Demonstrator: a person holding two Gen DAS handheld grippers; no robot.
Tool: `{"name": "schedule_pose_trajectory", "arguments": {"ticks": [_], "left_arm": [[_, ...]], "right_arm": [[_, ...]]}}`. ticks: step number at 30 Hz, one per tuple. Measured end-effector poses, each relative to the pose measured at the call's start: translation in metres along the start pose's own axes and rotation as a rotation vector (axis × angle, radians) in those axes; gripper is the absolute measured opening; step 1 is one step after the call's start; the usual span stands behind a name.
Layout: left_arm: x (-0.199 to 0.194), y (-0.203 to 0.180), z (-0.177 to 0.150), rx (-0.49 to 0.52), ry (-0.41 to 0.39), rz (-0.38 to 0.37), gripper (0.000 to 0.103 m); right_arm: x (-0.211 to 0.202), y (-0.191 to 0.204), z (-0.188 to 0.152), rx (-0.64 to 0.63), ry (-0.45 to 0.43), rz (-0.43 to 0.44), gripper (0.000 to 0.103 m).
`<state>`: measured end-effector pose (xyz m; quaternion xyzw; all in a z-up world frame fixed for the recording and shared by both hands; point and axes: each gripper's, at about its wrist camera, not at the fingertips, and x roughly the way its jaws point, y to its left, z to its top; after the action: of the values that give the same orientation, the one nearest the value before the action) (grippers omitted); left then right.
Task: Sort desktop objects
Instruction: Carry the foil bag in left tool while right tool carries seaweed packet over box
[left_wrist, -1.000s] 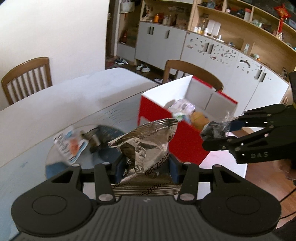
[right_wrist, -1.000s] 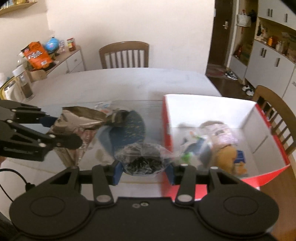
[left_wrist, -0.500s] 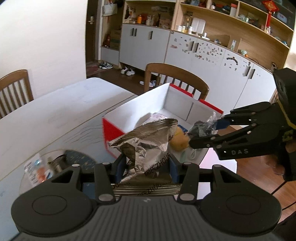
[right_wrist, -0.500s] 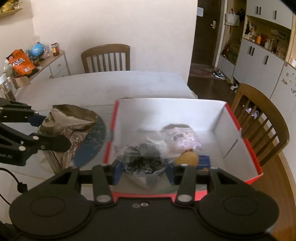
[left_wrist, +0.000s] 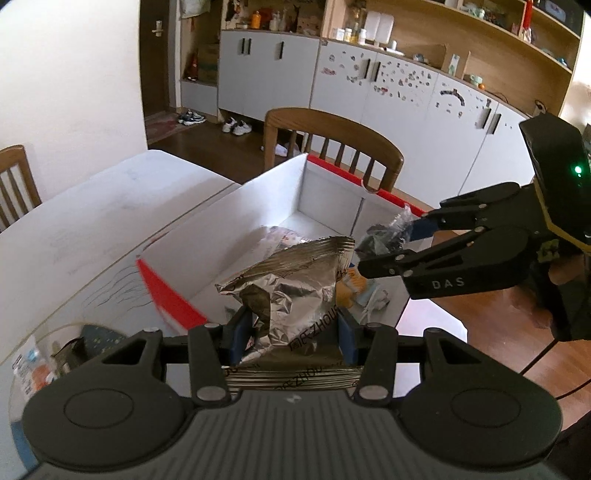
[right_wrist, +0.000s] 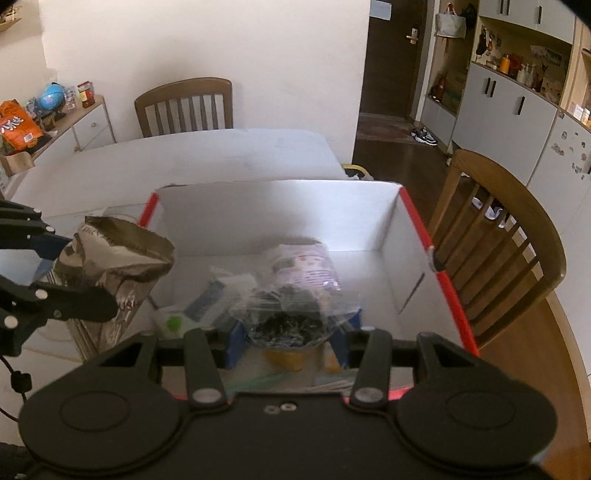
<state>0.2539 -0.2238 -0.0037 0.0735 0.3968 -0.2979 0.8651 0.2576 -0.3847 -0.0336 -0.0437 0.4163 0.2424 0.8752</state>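
Home dining rm: table, chairs, cabinets

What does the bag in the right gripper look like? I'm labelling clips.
Over the red-and-white box, the right gripper pinches a clear plastic bag of dark bits. Unlike the silver foil bag beside it, it is see-through.
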Motion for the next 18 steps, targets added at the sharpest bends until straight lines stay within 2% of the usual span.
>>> {"name": "schedule_pose_trajectory", "arguments": {"ticks": [9,18], "left_arm": [[0.042,-0.015,0.018,0.045,0.074,-0.019,0.047],[0.082,-0.027,0.031,0.104,0.165,-0.018,0.047]], "right_arm": [[0.023,-0.03,0.004,-0.023,0.029,-0.025,0.046],[0.048,-0.044,0.01,-0.151,0.091,-0.015,0.047]]}}
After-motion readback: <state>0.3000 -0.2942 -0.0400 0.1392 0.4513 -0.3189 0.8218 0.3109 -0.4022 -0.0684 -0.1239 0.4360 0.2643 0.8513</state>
